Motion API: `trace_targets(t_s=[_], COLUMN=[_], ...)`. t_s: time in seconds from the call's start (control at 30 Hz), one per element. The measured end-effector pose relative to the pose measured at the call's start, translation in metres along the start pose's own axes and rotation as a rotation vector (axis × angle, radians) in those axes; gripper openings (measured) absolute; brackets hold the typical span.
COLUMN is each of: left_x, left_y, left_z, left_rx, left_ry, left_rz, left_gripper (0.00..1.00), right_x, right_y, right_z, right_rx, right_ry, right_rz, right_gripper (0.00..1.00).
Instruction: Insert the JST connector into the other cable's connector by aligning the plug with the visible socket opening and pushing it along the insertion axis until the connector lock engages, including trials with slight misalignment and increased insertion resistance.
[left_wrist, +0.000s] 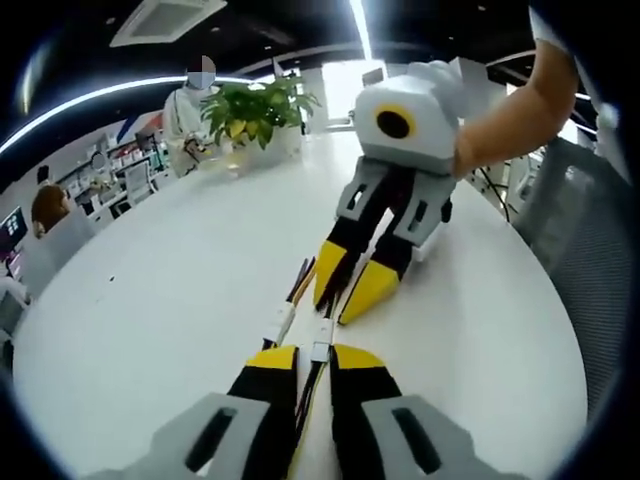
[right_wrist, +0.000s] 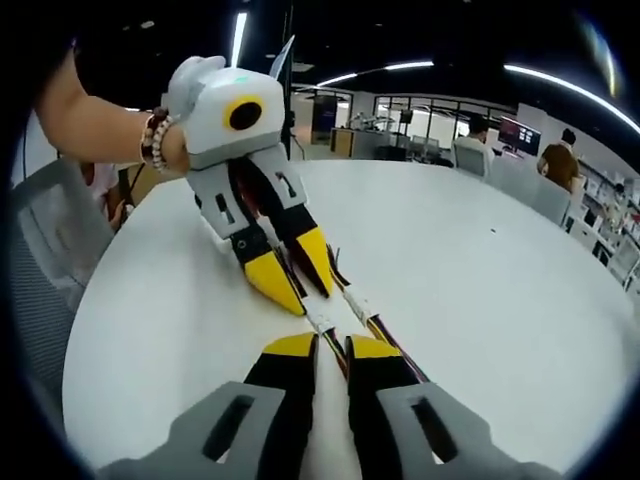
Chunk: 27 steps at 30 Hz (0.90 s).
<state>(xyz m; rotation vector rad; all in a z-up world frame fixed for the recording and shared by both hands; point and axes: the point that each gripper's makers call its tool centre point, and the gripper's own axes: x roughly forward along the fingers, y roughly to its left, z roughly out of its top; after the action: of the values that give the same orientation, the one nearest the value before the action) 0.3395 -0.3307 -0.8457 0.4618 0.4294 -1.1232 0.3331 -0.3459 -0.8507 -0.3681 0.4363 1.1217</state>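
No legible text or labels anywhere

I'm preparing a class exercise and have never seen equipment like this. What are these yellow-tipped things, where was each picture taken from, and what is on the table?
They are two hand-held grippers, each carrying its own camera. In the left gripper view, the left gripper rises from the bottom and the right gripper faces it, held by a person's hand. The right gripper view is the reverse. On the round white table lie thin wire cables ending in small white connectors. Each gripper's jaws are closed on a cable just behind its connector, the two connectors almost meeting. A potted plant stands at the far edge.
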Motion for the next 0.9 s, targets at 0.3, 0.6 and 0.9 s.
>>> trace_targets(t_s=[0.3,0.6,0.9], left_x=[-0.002,-0.004,-0.008], left_y=[-0.002,-0.016,0.003], left_z=[-0.001,0.001,0.001], left_rx=[-0.039,-0.054,-0.107], left_ry=[-0.042,-0.118,-0.132], left_rz=[0.052,0.051,0.179], left_gripper=[0.04,0.19,0.37], right_x=[-0.002,-0.002,-0.003], right_y=[0.001,-0.001,-0.012], right_z=[-0.001,0.001,0.003], right_rx=[-0.004,-0.083,-0.089], right_ry=[-0.044,-0.027,0.028], right_rz=[-0.032,-0.088,-0.178], right_gripper=[0.1,0.14,0.22])
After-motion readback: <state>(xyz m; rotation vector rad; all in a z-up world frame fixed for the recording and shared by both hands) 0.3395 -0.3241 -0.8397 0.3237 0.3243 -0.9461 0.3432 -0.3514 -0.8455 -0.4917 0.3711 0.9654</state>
